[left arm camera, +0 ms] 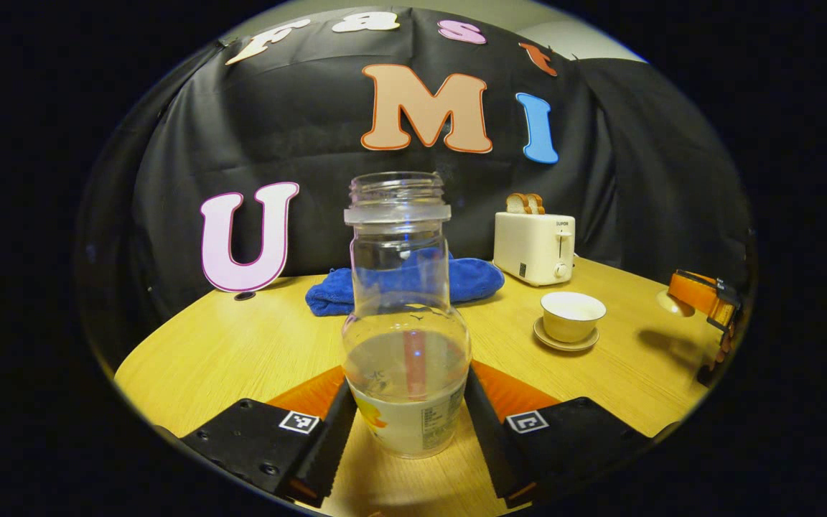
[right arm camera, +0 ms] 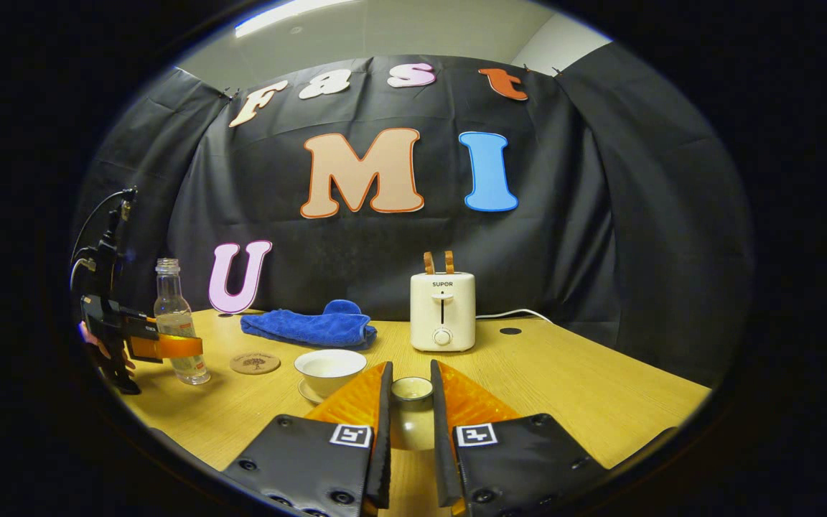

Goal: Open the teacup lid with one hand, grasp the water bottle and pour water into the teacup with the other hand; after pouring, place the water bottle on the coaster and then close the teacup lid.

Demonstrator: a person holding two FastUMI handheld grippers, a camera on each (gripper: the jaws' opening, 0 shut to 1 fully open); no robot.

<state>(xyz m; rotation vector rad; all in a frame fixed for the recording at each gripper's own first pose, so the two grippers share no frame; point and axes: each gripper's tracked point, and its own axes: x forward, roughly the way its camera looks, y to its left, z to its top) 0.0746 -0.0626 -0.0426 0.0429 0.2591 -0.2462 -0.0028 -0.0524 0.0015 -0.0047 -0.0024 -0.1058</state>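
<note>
**Left gripper view: bottle gripped, cup open, pour is next**

Left gripper view: left hand-held gripper (left arm camera: 408,424) has both fingers pressed on the lower body of the water bottle (left arm camera: 406,316). Bottle is upright, uncapped, roughly a third full, base on or just off the counter (left arm camera: 241,352), can't tell which. Teacup (left arm camera: 573,314) sits open on its saucer (left arm camera: 564,343), off to the right, well apart from the bottle.

Right gripper view: right hand-held gripper (right arm camera: 410,409) is closed on the teacup lid (right arm camera: 412,388), held between the fingers just beside the open teacup (right arm camera: 330,368). Coaster (right arm camera: 255,362) lies bare between cup and water bottle (right arm camera: 178,323), near the bottle. Left hand-held gripper (right arm camera: 169,347) shows at far left, around the bottle.

Step, as I judge it: lid is off, bottle is grasped, pour not started. The cup looks empty, but that's hard to confirm.

Next move needs: lift the bottle, carry it right until the mouth is over the cup, tilt slowly. The mouth is wide, so expect a fast stream. Keep the lid out of the pour path. Towel (right arm camera: 309,327) and toaster (right arm camera: 442,310) sit behind, out of the way.
</note>
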